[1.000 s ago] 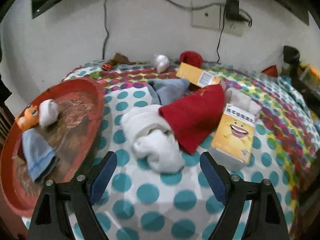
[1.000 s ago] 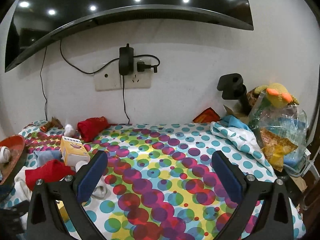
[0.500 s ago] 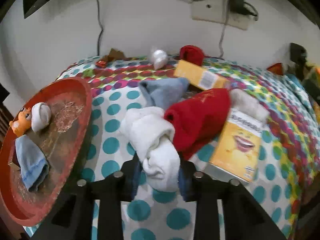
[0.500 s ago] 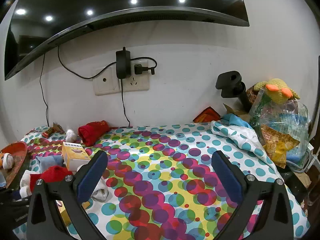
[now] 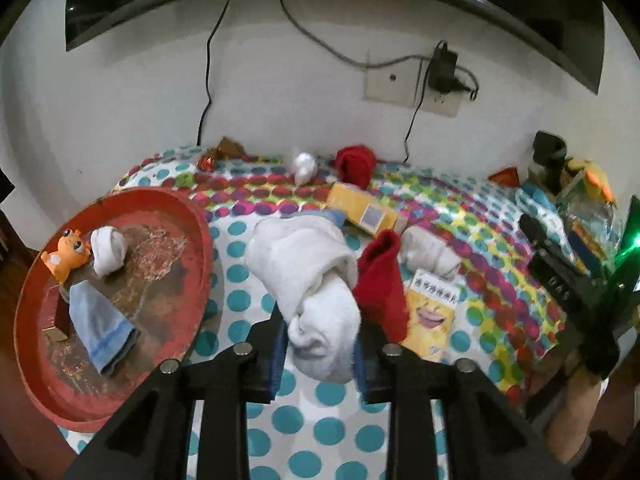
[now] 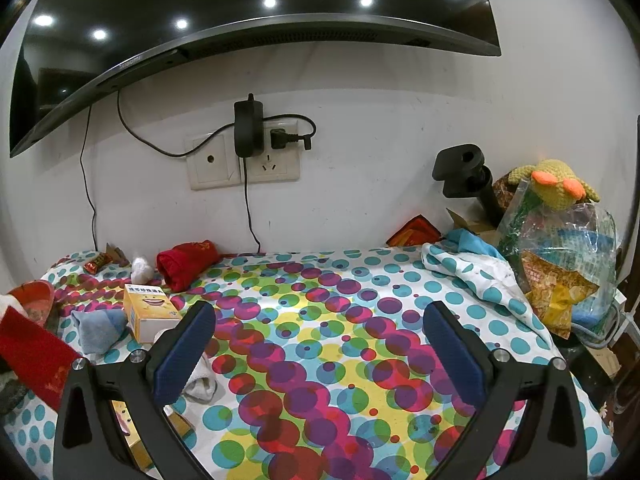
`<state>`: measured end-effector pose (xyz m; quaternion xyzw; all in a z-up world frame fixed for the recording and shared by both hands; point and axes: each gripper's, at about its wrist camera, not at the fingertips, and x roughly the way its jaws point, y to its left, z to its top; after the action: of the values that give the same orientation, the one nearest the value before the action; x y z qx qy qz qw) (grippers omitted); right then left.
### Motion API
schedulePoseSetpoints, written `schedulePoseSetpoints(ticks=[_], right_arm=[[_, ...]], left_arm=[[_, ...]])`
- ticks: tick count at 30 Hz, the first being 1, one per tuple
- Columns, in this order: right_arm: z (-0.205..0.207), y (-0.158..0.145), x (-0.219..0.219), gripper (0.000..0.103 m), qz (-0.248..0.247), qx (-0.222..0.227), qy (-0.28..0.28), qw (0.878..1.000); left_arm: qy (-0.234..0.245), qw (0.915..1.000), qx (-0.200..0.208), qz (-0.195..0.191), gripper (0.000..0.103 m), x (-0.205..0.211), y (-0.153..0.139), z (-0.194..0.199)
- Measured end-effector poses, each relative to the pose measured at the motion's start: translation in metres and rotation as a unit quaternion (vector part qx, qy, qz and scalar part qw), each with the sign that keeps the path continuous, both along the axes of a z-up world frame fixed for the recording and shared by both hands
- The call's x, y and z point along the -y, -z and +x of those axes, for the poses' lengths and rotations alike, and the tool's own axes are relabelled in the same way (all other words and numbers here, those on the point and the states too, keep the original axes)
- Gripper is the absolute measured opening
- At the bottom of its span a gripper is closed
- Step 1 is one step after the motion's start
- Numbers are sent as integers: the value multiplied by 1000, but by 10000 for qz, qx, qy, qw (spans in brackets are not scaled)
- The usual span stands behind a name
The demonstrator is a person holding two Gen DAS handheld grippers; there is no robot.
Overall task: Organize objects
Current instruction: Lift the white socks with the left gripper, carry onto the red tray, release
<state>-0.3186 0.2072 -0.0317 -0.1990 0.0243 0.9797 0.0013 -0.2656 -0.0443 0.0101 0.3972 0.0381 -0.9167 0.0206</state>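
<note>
My left gripper (image 5: 318, 354) is shut on a rolled white sock (image 5: 312, 280) and holds it lifted above the polka-dot cloth. A red sock (image 5: 380, 284) hangs against it on the right. A red tray (image 5: 192, 216) at the left holds an orange toy (image 5: 66, 250), a small white sock ball (image 5: 106, 246) and a blue sock (image 5: 100, 328). My right gripper (image 6: 320, 344) is open and empty over the cloth's colourful middle (image 6: 320, 320).
Two yellow boxes (image 5: 362, 210) (image 5: 430, 314), another white sock (image 5: 430, 252), a red roll (image 5: 354, 164) and a small white ball (image 5: 303, 165) lie on the cloth. A blue sock (image 6: 98, 328) lies beside a yellow box (image 6: 150, 312). Bags and a yellow plush (image 6: 560, 184) crowd the right side. The wall holds sockets and cables.
My left gripper closed on the white sock and lifted it up; the red sock came up beside it. My right gripper stayed open and shifted only slightly.
</note>
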Motion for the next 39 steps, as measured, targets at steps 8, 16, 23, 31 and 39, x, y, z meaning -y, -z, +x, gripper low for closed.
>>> schedulePoseSetpoints(ticks=[8,16,23,31,39], right_arm=[[0,1,1,103,2,14,-22,10000],[0,1,1,103,0,15,-22,10000],[0,2,1,103,3,14,-26,10000],[-1,2,2,103,4,15,-25,10000],[0,2,2,103,5,2,-22,10000]], left_arm=[[150,9998,59,-70,35,7,25,24],[-66,9994,313,124,48,25,68,72],[-295,9992,136,215,80,33,81,88],[16,9997,198,-110,11,26,67,88],[-203,9994,-207,-194,11,49,-10,107]])
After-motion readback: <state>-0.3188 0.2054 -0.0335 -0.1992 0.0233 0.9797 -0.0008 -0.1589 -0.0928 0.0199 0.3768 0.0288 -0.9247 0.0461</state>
